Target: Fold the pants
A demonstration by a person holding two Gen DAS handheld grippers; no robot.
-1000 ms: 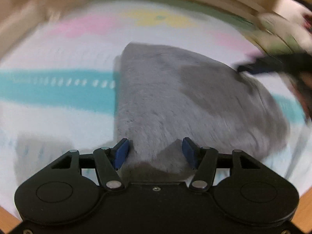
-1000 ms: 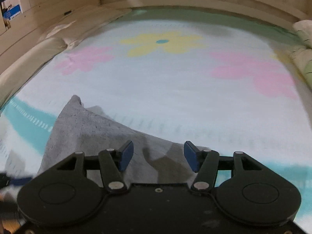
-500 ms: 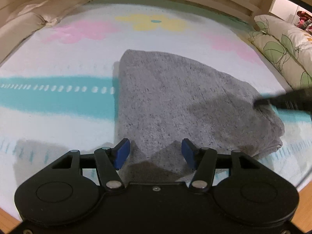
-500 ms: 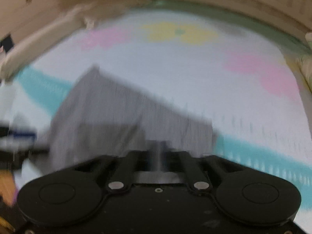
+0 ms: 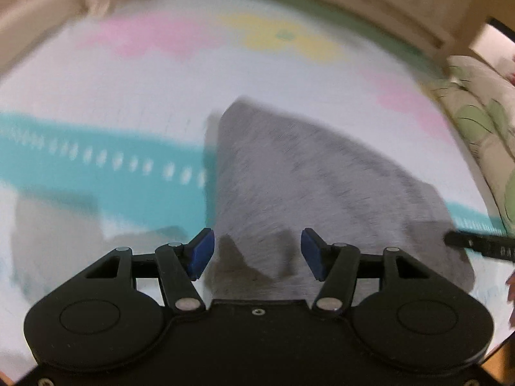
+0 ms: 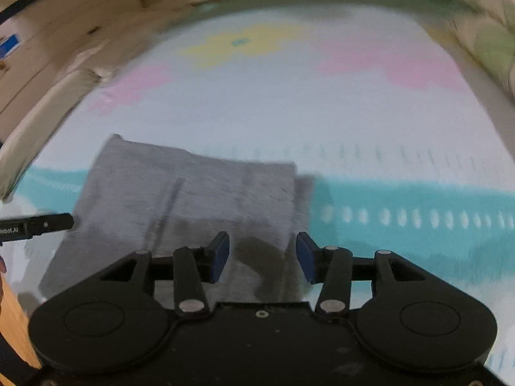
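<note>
The grey pants [image 5: 322, 186] lie folded in a flat bundle on the flowered bedspread [image 5: 128, 90], across its teal stripe [image 5: 96, 160] near the front edge, with broad bare cover beyond and to both sides as far as the wooden bed frame [image 6: 64, 48] and the leaf-print pillows [image 5: 482, 122]. The left gripper [image 5: 256, 254] hangs over the near edge with jaws spread and nothing pinched; the right gripper [image 6: 262, 255] has jaws opening, cloth below them but not clamped. Both views are motion-blurred, the gripper bodies hide the bundle's nearest edge, and each gripper shows in the other's view only as a dark tip at the frame border.
</note>
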